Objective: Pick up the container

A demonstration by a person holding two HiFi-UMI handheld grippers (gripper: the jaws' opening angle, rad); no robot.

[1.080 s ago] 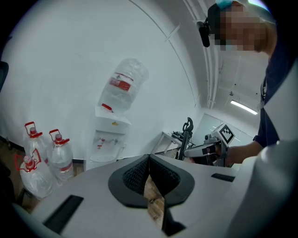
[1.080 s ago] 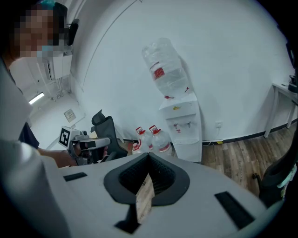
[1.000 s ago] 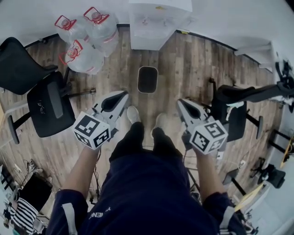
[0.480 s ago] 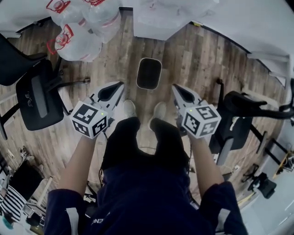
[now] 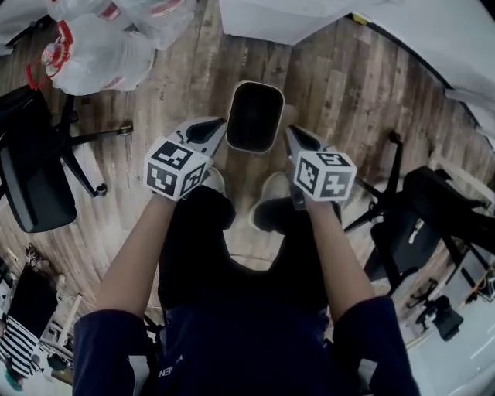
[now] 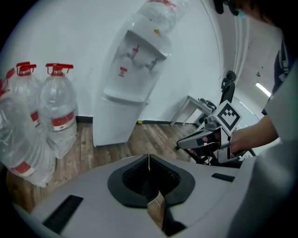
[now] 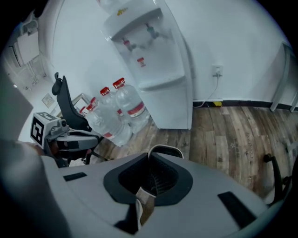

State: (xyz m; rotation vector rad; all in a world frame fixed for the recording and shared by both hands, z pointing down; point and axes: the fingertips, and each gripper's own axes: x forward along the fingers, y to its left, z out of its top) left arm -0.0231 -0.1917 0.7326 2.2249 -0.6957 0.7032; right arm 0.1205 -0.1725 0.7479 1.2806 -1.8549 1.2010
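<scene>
The container (image 5: 255, 116) is a dark bin with a pale rim, standing upright on the wooden floor just ahead of the person's shoes. My left gripper (image 5: 219, 124) is shut and empty, its tip close beside the bin's left rim. My right gripper (image 5: 291, 132) is also shut and empty, its tip by the bin's right rim. In the right gripper view the bin's rim (image 7: 165, 149) peeks over my shut right gripper (image 7: 149, 156). The left gripper view shows my shut left gripper (image 6: 149, 158) and the other gripper across from it; the bin is hidden there.
Several large water bottles (image 5: 93, 54) lie at the far left. A white water dispenser (image 5: 286, 19) stands against the wall behind the bin. Office chairs sit at left (image 5: 31, 178) and right (image 5: 433, 216). The person's shoes (image 5: 272, 189) are just behind the bin.
The view has swung down and forward. Both grippers have moved ahead toward the bin and now flank it at the rim; both stay shut.
</scene>
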